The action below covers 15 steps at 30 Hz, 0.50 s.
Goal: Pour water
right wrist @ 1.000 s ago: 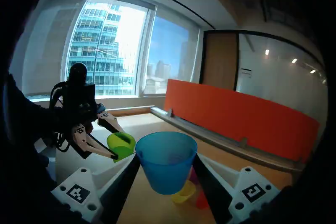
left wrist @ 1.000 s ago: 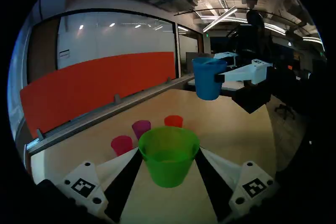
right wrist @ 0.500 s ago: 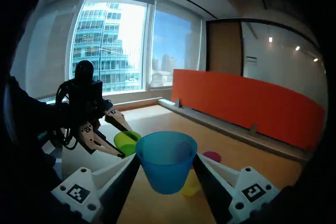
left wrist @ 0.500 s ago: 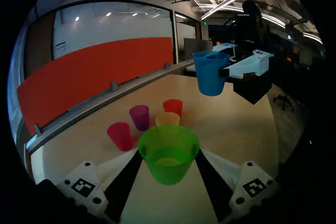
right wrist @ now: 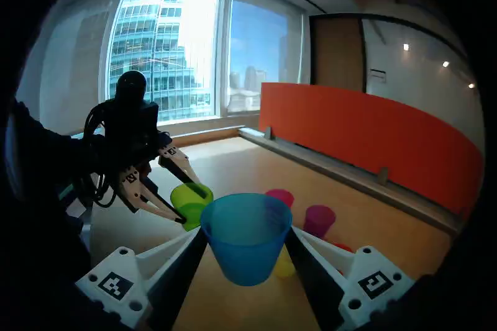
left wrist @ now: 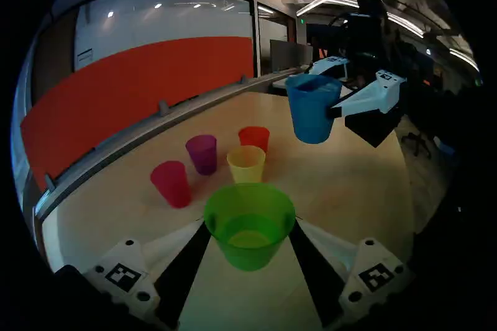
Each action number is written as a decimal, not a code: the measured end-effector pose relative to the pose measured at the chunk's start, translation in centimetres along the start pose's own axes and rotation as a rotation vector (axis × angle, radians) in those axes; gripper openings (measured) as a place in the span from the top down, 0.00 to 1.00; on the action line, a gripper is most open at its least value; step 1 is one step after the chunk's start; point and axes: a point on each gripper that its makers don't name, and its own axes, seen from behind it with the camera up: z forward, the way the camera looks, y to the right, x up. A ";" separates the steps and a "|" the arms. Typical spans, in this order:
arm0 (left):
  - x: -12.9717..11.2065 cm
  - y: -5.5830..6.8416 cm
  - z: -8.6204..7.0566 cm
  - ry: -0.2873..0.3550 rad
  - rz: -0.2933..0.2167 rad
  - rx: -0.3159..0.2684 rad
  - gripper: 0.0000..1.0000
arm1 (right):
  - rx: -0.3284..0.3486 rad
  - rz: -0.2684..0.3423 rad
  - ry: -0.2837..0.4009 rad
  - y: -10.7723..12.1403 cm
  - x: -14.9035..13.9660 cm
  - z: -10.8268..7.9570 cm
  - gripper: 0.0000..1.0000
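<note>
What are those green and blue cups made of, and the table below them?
The green cup looks like thin translucent plastic: light glows through its wall. The blue cup seems the same, smooth and slightly see-through. The table looks like pale wood or laminate, with a soft sheen.

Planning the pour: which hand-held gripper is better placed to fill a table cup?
Likely left: the left hand-held gripper holds the green cup, liquid visible, just before the yellow cup. The right hand-held gripper holds the blue cup higher, off aside.
</note>
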 end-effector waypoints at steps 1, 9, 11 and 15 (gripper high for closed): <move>-0.2 0.0 0.1 -0.008 -0.001 -0.003 0.15 | 0.004 0.000 -0.009 0.0 -0.3 0.1 0.11; -1.4 -0.3 0.6 -0.044 -0.009 -0.015 0.15 | 0.033 -0.001 -0.077 -0.4 -2.8 1.2 0.10; -1.7 -0.4 0.7 -0.051 -0.013 -0.017 0.15 | 0.041 0.001 -0.095 -0.6 -3.5 1.5 0.11; -2.1 -0.5 0.9 -0.071 -0.015 -0.025 0.15 | 0.046 0.004 -0.126 -0.5 -4.6 2.1 0.10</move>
